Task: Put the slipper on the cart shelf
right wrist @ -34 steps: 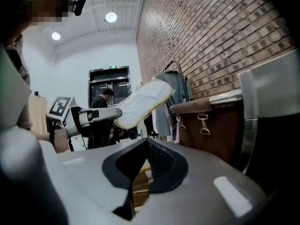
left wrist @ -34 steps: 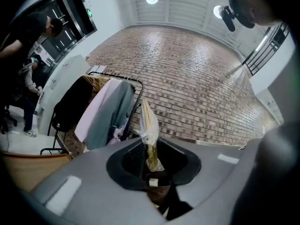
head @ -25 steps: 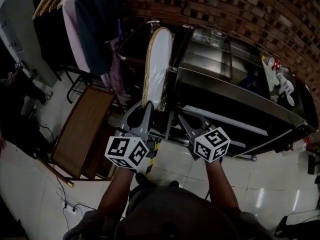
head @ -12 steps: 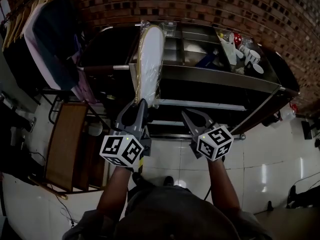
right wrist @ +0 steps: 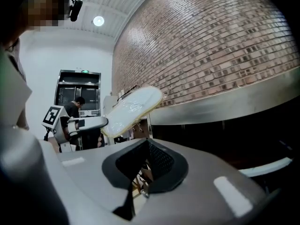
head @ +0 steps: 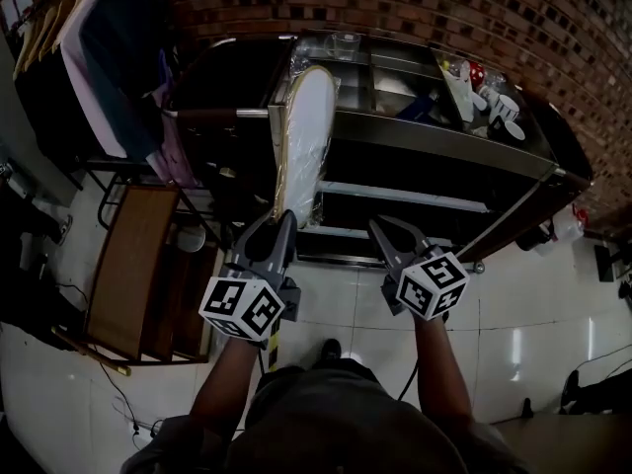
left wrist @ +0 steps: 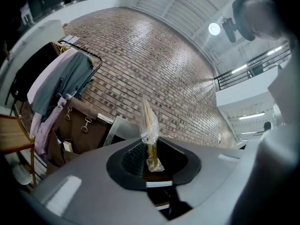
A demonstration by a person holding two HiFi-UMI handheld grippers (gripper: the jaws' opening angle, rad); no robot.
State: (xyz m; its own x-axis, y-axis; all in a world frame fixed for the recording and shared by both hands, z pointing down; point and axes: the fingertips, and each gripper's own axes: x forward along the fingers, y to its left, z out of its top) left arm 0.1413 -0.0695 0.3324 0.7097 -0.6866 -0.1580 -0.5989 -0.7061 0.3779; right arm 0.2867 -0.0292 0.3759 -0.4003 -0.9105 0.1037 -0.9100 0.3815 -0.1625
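The left gripper (head: 280, 223) is pinching the plastic-wrapped slipper (head: 305, 138) by its lower end, holding it upright before the steel cart (head: 446, 146). The right gripper (head: 386, 231) is keeping its fingers together, empty.

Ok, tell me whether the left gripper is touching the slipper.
Touching. The left gripper view shows the left gripper shut on the bagged slipper, its lower edge pinched between the jaws.
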